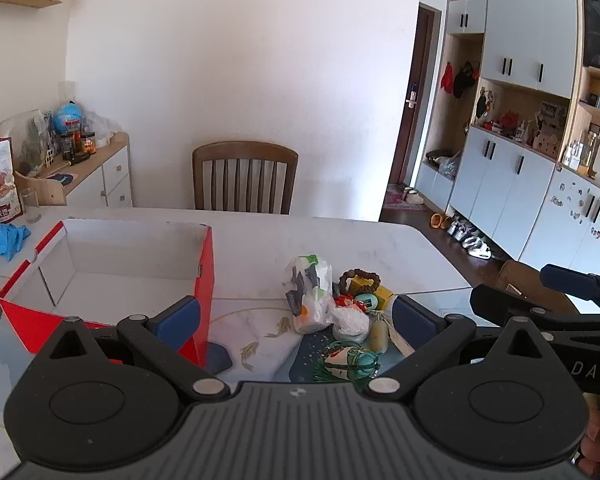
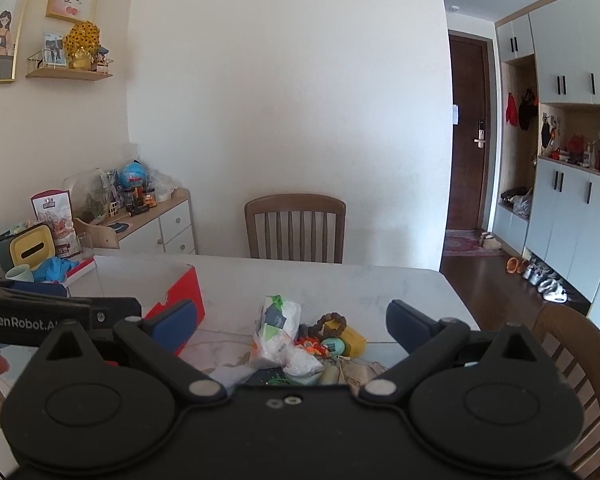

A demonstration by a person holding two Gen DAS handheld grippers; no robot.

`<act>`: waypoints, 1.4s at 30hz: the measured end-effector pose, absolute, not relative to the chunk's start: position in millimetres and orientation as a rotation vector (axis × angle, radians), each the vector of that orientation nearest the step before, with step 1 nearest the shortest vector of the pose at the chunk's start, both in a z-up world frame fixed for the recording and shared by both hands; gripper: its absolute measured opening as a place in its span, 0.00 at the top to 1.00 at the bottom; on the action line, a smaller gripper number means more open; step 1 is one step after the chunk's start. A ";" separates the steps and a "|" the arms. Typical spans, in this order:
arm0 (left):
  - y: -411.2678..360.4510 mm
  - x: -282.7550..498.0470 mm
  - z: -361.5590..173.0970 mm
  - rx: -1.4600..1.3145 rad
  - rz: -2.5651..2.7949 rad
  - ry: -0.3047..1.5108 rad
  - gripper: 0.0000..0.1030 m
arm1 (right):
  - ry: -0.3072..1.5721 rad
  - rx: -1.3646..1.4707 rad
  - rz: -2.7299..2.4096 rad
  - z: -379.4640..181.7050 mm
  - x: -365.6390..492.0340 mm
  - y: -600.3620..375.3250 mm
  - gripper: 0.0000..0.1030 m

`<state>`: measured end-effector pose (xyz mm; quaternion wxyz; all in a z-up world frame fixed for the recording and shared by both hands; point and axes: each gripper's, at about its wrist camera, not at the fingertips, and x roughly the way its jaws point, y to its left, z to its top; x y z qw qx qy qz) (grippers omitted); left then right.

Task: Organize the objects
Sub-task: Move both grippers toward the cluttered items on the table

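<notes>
Both tongs, left and right, gape empty above the clutter, beside the box awaiting it mid-table.

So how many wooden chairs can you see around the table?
2. One wooden chair stands at the far side of the table, against the wall. A second chair is at the table's right end. Any on the near side would be hidden behind the cameras.

box: open top, empty inside; free entry
pile: clutter just right of box
table: far side bare
</notes>
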<state>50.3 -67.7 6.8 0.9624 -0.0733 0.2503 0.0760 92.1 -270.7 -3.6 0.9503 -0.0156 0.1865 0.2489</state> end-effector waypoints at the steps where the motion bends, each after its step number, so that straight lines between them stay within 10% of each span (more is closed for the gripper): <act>1: -69.7 52.8 5.9 -0.148 0.155 0.511 0.00 | 0.384 -0.031 0.508 -3.9 94.9 -272.1 0.03; 42: -124.1 203.7 -119.9 -0.032 0.058 0.876 0.00 | 0.719 -0.162 0.407 -120.8 273.8 -328.8 0.17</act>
